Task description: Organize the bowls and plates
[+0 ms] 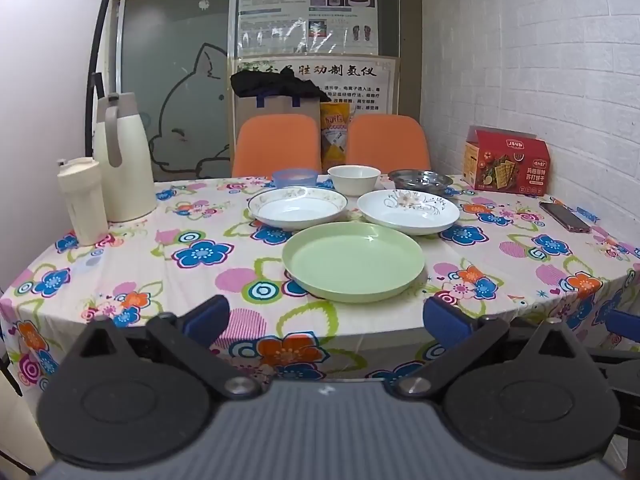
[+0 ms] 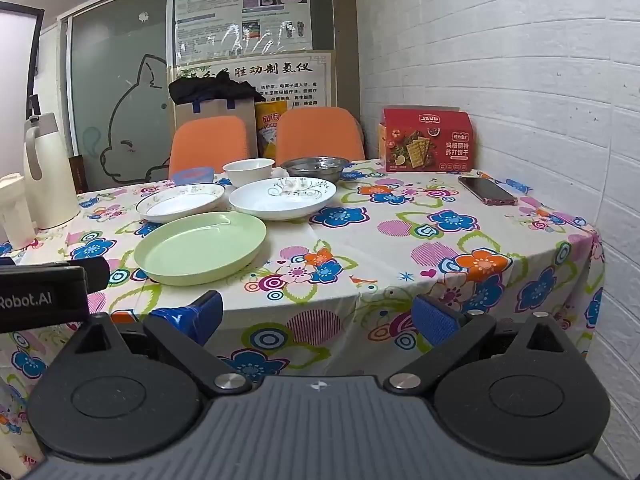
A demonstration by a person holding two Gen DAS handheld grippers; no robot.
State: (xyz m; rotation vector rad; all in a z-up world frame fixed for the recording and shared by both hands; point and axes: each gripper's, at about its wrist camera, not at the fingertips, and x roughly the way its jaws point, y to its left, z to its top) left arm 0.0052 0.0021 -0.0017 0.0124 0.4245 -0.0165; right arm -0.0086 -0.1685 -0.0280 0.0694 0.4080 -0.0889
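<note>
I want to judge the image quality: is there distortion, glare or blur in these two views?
Left wrist view: fisheye bends the table edge into a curve; glare streaks on the wall poster; the green plate is sharp. Right wrist view: brick wall lines bow; far text is soft; the open tongs look slightly blurred.

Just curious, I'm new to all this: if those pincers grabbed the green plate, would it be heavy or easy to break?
The green plate looks matte like plastic, so it is probably light and unlikely to shatter. Its low rim and smooth surface might let it slip or tilt when pinched.
</note>
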